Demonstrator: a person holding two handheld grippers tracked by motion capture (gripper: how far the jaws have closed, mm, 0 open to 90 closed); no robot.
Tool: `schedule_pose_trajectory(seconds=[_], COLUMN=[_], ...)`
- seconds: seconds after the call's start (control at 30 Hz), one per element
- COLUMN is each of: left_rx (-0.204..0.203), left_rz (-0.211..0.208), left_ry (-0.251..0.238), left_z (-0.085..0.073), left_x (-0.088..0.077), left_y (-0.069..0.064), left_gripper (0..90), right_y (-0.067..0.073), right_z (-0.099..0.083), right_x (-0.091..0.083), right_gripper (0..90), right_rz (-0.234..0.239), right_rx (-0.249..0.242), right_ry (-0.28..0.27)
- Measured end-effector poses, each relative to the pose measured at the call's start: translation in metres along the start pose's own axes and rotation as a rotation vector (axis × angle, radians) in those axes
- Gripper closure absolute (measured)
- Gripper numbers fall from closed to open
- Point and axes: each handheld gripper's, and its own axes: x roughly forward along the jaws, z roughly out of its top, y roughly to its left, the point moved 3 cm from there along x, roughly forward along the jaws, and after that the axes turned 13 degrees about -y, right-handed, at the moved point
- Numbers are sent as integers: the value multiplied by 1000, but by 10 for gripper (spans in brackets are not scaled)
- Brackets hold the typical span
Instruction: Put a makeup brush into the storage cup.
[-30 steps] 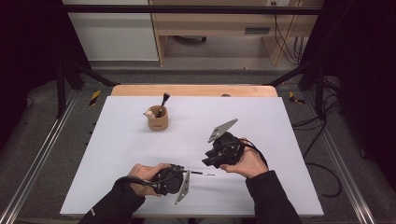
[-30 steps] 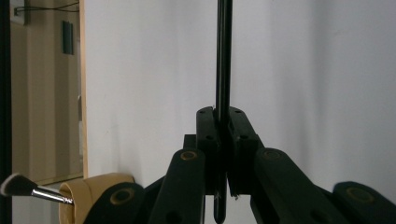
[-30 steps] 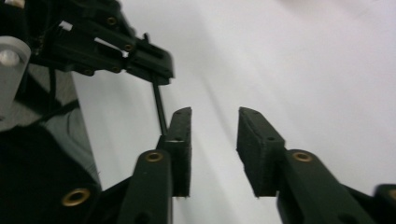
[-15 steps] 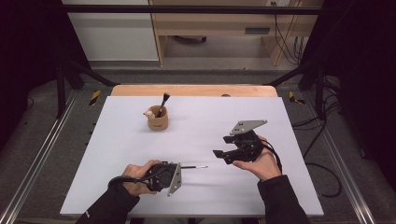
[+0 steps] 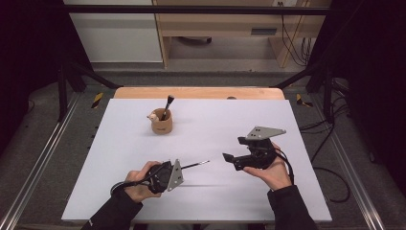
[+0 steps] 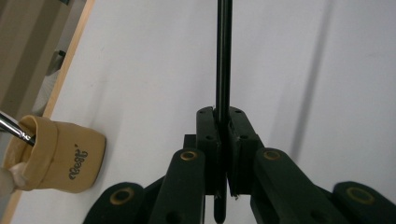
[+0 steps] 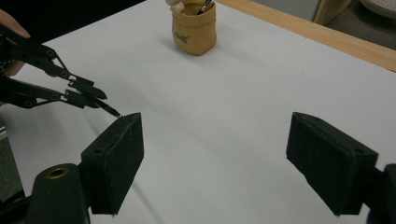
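A thin black brush (image 5: 195,166) is clamped in the left claw (image 5: 178,170), near the front edge of the bench (image 5: 119,120) and a little left of its middle; in the left gripper view the dark handle (image 6: 223,60) is seen pinched tight between the two pads and running straight out ahead of them. A second ago both claws were together on this brush; since then the right claw (image 5: 231,159) has been drawn away toward the right edge of the bench, and its jaws have just been opening, with nothing between them. In the right gripper view the two pads (image 7: 117,161) stand wide apart over bare white surface, and the left claw with the brush tip is seen well off at the left. The handover is therefore judged complete: the brush is carried by the left claw alone, held clear of the bench surface as far as can be told. A small tan cup (image 5: 162,123) with another brush (image 5: 167,106) standing in it sits toward the back edge, left of centre, well apart from both claws. It is judged the likely destination, so a carry toward the back by the left claw is what remains.
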Motion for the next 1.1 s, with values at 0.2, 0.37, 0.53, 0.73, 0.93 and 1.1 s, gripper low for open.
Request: schedule_pose_trajectory(seconds=[0.2,0.37,0.53,0.73,0.93,1.1], left_rx=[-132,-202,-278,-369,-434,-475], left_rz=[22,44,59,83,112,127], left_ry=[-40,-53,-72,-102,-132,-142], left_z=[-3,-5,-6,-6,-4,-2], left_x=[0,0,0,1,1,1], left_y=[3,5,6,7,9,9], left_gripper=[848,848,848,848,848,848], right_y=[-1,-1,0,4,7,9], right_z=[-6,-10,-12,-15,-18,-18], right_x=[-3,-4,-5,-3,2,4], right_gripper=[158,154,155,162,162,174], right_rz=[-32,-45,-57,-65,-71,-69], right_rx=[16,46,75,99,122,142], right_ry=[-33,-66,-101,-123,-133,-158])
